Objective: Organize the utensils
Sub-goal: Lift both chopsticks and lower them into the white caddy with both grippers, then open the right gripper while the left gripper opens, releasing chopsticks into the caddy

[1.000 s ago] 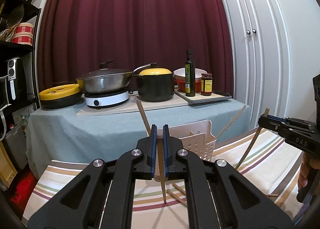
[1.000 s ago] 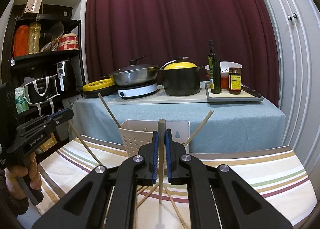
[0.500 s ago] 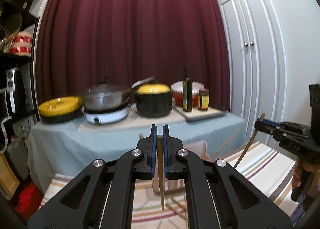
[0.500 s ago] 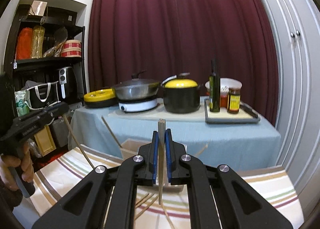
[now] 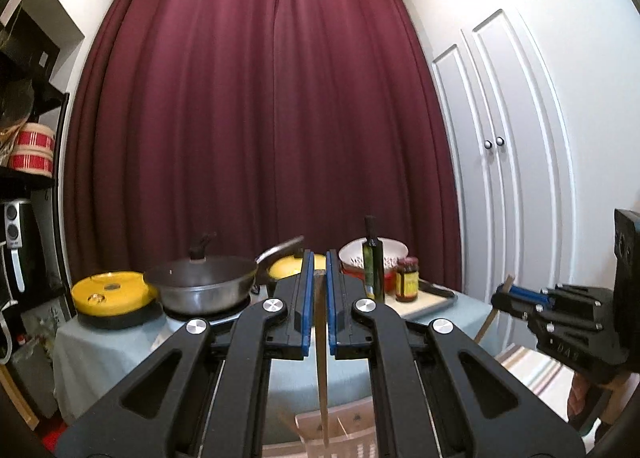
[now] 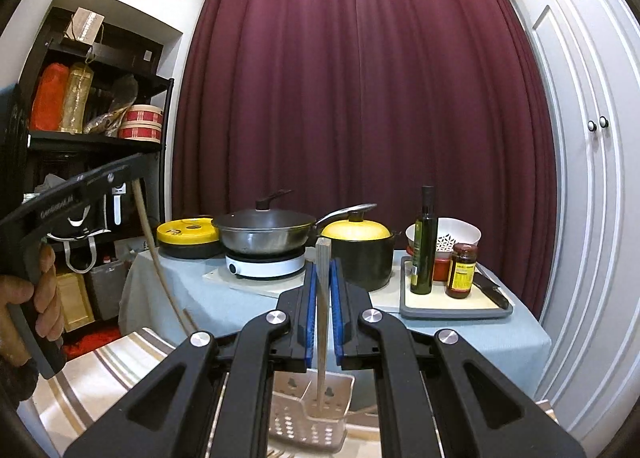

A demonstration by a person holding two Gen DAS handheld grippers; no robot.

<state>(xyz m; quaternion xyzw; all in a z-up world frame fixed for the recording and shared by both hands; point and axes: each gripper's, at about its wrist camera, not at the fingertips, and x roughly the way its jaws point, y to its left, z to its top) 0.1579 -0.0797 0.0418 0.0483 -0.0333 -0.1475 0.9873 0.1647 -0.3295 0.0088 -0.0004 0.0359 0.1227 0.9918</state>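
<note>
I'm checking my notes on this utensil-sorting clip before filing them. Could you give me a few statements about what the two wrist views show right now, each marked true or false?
1. Each hand-held gripper, left and right, grips a wooden chopstick. True.
2. The right gripper's chopstick points down toward the white perforated holder. True.
3. The black pot has a red lid. False: its lid is yellow.
4. The curtain is drawn open. False: it hangs closed.
5. The dark oil bottle and the sauce jar stand on a tray. True.
</note>
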